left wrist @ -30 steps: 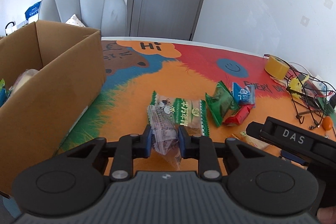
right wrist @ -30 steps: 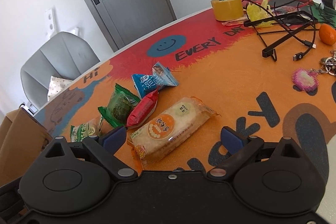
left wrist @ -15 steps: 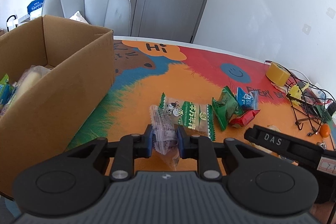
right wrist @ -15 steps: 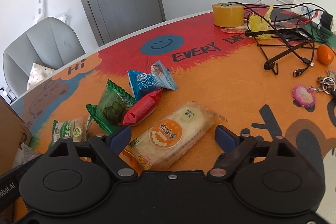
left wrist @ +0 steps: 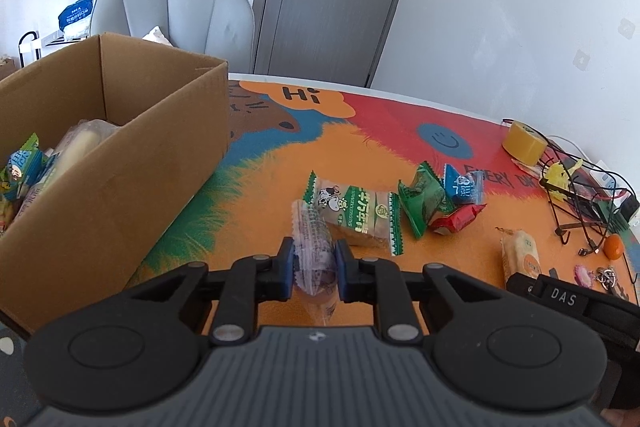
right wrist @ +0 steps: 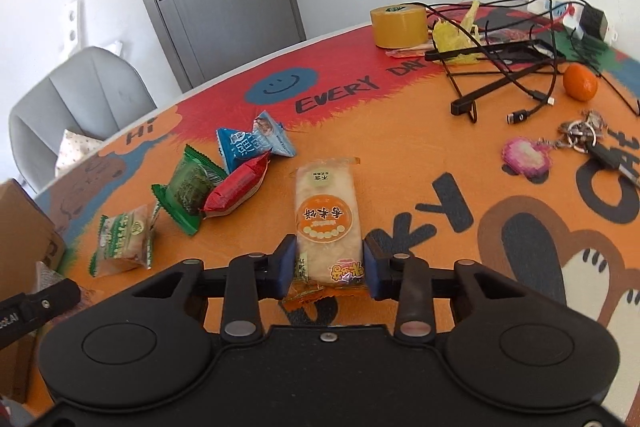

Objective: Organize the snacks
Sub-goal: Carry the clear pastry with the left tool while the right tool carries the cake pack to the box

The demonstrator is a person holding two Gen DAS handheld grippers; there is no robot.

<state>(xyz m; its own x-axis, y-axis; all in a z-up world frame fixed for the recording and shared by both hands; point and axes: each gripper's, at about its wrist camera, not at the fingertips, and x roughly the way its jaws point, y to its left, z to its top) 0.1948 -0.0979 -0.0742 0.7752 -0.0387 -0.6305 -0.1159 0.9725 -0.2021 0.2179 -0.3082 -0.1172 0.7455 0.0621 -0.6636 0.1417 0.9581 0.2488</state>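
My left gripper [left wrist: 314, 267] is shut on a clear purple-print snack packet [left wrist: 313, 247] and holds it above the table, right of the open cardboard box [left wrist: 120, 163], which holds several snacks. My right gripper [right wrist: 326, 269] is shut on the near end of a rice cracker packet [right wrist: 326, 211] with an orange label, lying on the table. Loose on the table are a green-and-white packet [right wrist: 124, 241], a dark green packet [right wrist: 188, 187], a red packet [right wrist: 238, 187] and a blue packet [right wrist: 250, 143].
A yellow tape roll [right wrist: 398, 25], black cables and a stand [right wrist: 512, 67], an orange [right wrist: 580, 81] and keys with a pink charm [right wrist: 524, 157] lie at the table's right. A grey chair [left wrist: 172, 15] stands behind the box.
My right gripper has closed on the rice cracker packet, which has turned lengthwise between the fingers. My left gripper has risen and drawn back with its packet.
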